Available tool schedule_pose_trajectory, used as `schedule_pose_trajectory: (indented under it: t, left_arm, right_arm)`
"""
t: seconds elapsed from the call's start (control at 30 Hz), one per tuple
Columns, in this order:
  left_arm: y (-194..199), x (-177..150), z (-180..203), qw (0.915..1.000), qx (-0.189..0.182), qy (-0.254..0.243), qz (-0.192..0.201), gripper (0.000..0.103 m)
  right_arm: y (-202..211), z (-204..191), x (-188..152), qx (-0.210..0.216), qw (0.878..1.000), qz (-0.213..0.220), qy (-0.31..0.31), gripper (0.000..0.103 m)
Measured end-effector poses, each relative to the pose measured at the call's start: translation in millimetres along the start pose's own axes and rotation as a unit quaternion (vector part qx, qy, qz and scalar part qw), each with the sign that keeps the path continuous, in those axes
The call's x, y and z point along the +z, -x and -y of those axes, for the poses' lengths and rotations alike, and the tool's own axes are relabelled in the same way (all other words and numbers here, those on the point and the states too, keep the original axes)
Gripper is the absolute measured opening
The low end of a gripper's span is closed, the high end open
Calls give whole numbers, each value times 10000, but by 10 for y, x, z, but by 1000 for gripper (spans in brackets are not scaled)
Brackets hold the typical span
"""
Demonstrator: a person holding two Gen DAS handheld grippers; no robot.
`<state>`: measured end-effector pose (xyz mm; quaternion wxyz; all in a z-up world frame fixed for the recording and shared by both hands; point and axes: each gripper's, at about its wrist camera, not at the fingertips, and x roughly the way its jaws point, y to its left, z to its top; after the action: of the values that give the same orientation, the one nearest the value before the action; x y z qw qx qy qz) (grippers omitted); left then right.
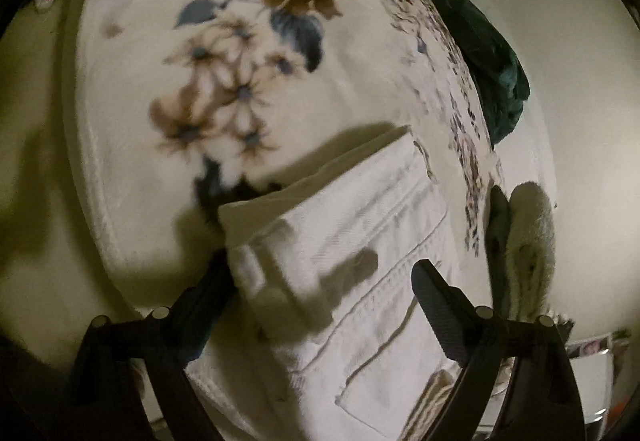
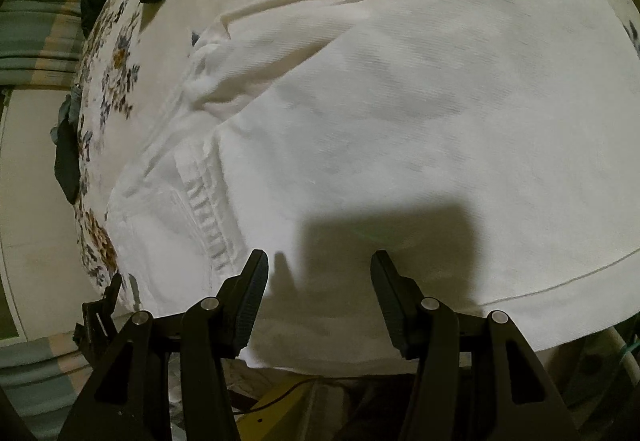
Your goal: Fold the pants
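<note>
White pants [image 1: 352, 265], partly folded, lie on a floral blanket [image 1: 168, 53]; left gripper [image 1: 320, 281] and right gripper [image 2: 318, 265] hover over them, jaws apart, grasping nothing.

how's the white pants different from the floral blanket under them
The white pants are plain, with stitched seams and a pocket; the floral blanket carries brown flowers and blue leaves. The pants lie folded in layers, the blanket spread flat beneath. Both have a pale ground.
</note>
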<state>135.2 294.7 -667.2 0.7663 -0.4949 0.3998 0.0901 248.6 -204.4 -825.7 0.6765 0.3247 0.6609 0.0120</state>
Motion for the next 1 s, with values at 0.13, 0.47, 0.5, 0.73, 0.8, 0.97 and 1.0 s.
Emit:
schedule_pose_trajectory:
  t: [0.13, 0.47, 0.5, 0.73, 0.8, 0.97, 1.0]
  left_arm:
    - [-8, 36, 84, 9998, -168, -67, 96, 90]
    - [-227, 238, 167, 9984, -434, -10, 365, 43]
    - [-247, 242, 164, 9983, -503, 22, 280, 33]
    - [-37, 174, 514, 9952, -344, -881, 267, 28]
    - [96, 120, 732, 9911, -395, -1232, 315, 27]
    - [454, -120, 1420, 9762, -852, -1963, 359, 25]
    - [521, -206, 1589, 9717, -1014, -2107, 331, 25]
  right_arm:
    - [-26, -46, 19, 63, 10000, -4, 11, 56]
    - [-48, -66, 69, 154, 9998, -53, 135, 56]
    - [-44, -55, 74, 175, 9997, -60, 130, 56]
    - [55, 75, 91, 336, 9994, -5, -75, 56]
    - [127, 141, 94, 424, 9989, 61, -172, 56]
    - [474, 379, 101, 715, 9957, 345, -483, 56]
    - [568, 441, 99, 764, 9947, 419, -542, 56]
